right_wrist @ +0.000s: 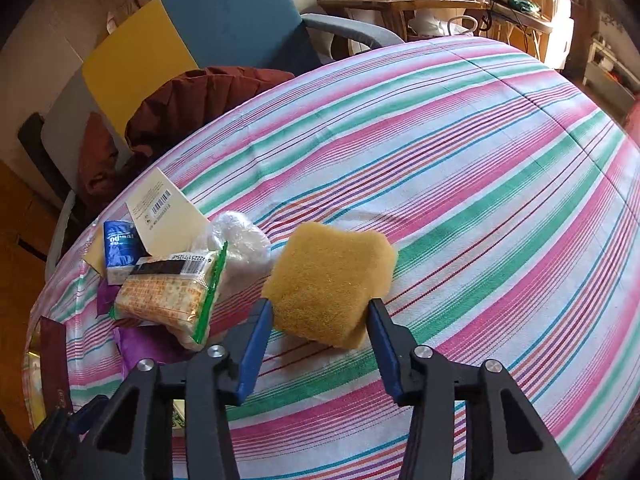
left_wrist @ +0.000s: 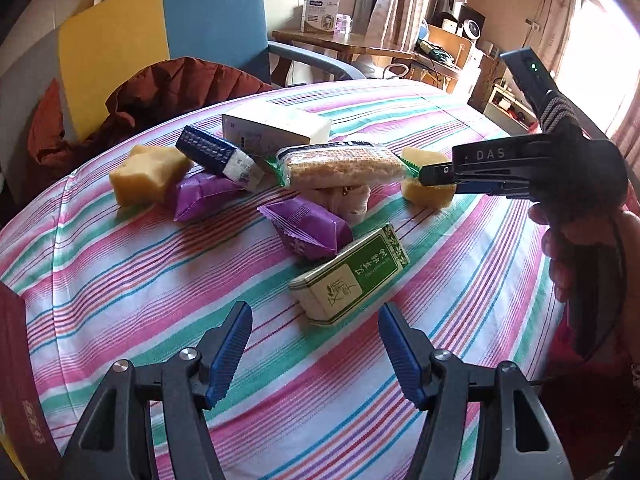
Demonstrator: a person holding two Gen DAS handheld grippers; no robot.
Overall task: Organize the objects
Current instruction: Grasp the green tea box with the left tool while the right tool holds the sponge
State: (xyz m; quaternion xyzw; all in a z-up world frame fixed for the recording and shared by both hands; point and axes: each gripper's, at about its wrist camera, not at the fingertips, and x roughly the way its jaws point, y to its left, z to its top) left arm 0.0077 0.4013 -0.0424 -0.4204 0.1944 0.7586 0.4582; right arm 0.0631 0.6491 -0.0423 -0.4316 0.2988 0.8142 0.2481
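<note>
Sponges, snack packs and small boxes lie scattered on the striped tablecloth (left_wrist: 120,280). Seen from my left wrist, the green tea box (left_wrist: 349,276) lies flat just beyond my fingertips, its long axis running from near left to far right. Past it sit two purple packets (left_wrist: 308,228), a cracker pack (left_wrist: 344,166) lying crosswise on top of the heap, a dark blue packet (left_wrist: 218,156) tilted against a white box (left_wrist: 276,126), and a yellow sponge (left_wrist: 148,174) at the left. My left gripper (left_wrist: 314,350) tilts steeply down over the cloth, its jaws spread wide with nothing between them. At the right my right gripper (left_wrist: 430,176) reaches in from the side, a hand (left_wrist: 560,248) around its handle, its tips at a second yellow sponge (left_wrist: 426,176) beside the cracker pack's end.

From my right wrist, that sponge (right_wrist: 332,280) stands tilted on its edge, its broad face turned toward me, its lower end between my blue pads (right_wrist: 258,336). My right gripper (right_wrist: 320,320) also points steeply down, and its pads meet the sponge's lower corners on either side, so I am clenched on it. To the left lie the cracker pack (right_wrist: 168,300), a clear plastic wad (right_wrist: 240,248) and the blue packet (right_wrist: 120,248).
</note>
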